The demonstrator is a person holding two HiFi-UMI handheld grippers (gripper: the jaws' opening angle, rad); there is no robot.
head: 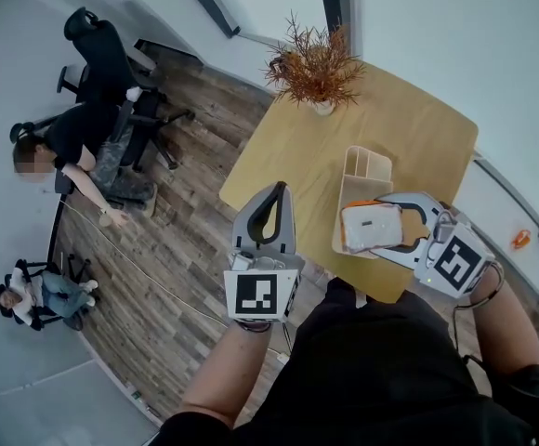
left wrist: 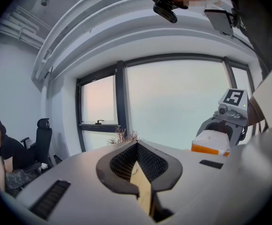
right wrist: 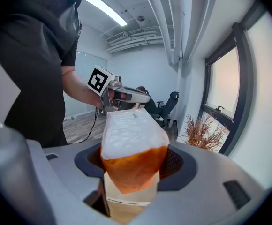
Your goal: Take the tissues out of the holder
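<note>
Right, the head view first: the right gripper [head: 379,223] has its fingers clamped on the tissue pack [head: 367,232], white with an orange end. It holds the pack over the near end of the cream holder [head: 351,186], which stands by the near edge of the table [head: 418,119]. The holder's far compartments look empty; what lies under the pack I cannot see. The left gripper [head: 277,190] hangs over the floor [head: 158,249], left of the table, fingers pinched together on nothing and parked clear of the work, I'd say.

Over to the left gripper view: closed fingertips up front, and far right the pack sits in the other gripper.

Now the right gripper view: fingers squeeze the pack's orange end from both sides, a firm hold so it comes away cleanly. Looks out of the holder to me.
</note>
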